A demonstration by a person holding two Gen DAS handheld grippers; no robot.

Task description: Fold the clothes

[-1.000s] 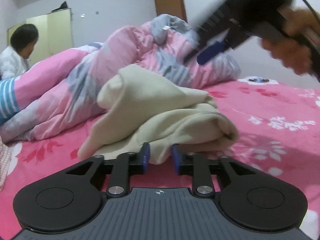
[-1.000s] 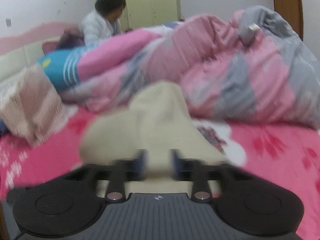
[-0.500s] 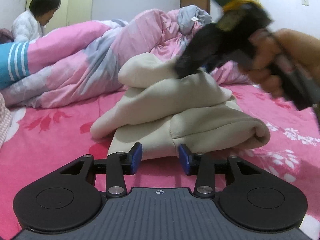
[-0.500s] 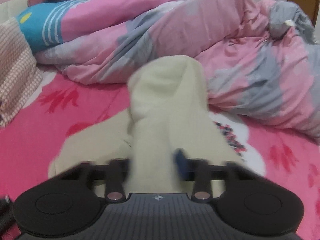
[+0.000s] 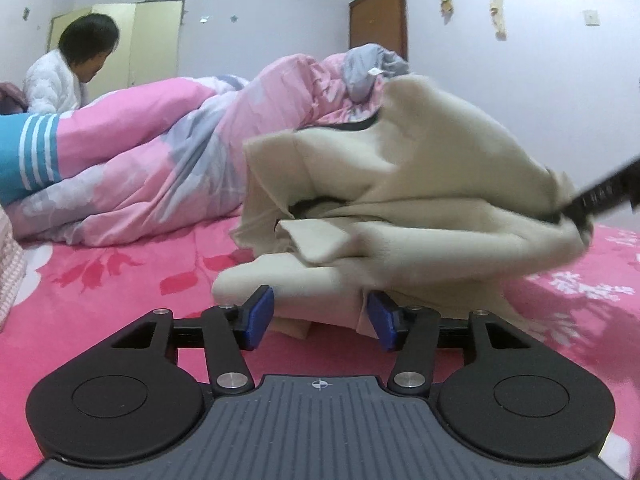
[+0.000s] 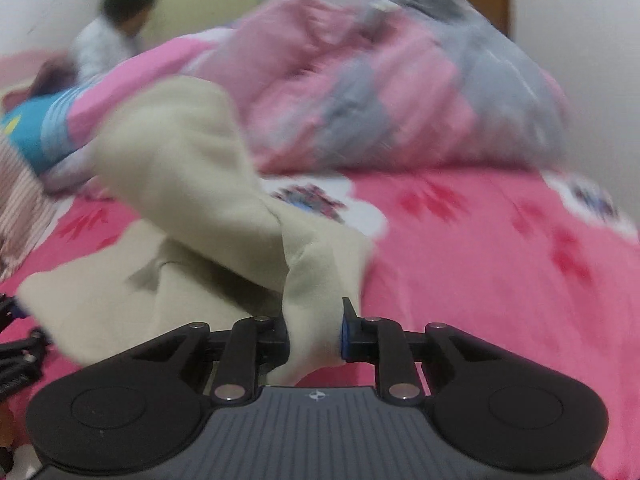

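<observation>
While the right claw (image 6: 316, 340) is pinched tight on a bunched edge of the cream garment (image 5: 400, 208), its blue pads squeeze a thick wad of cloth and lift that end clear of the bed (image 6: 500, 260). From there the fabric runs away in a raised ridge and drops into a loose heap on the pink flowered sheet. The left claw (image 5: 320, 316) sits low at the near edge of that heap with its jaws spread apart, a flat fold of cloth lying between the blue pads but not gripped.

To make a clean fold, I'd judge the lifted end should be carried across in one even sweep and laid square on the layers below, while the left claw pins or steadies the bottom fold so the pile does not drag. As it lies, the heap is lumpy, with a flap (image 5: 316, 244) poking out at the front.

Both tools are held low and nearly level over the mattress; the right one comes in from the garment's far side, seen as a dark bar at the cloth's end. That view is smeared, so the exact grip depth is uncertain. Behind lie a rumpled pink and grey quilt (image 5: 168, 168) and a seated person (image 5: 60, 76).
</observation>
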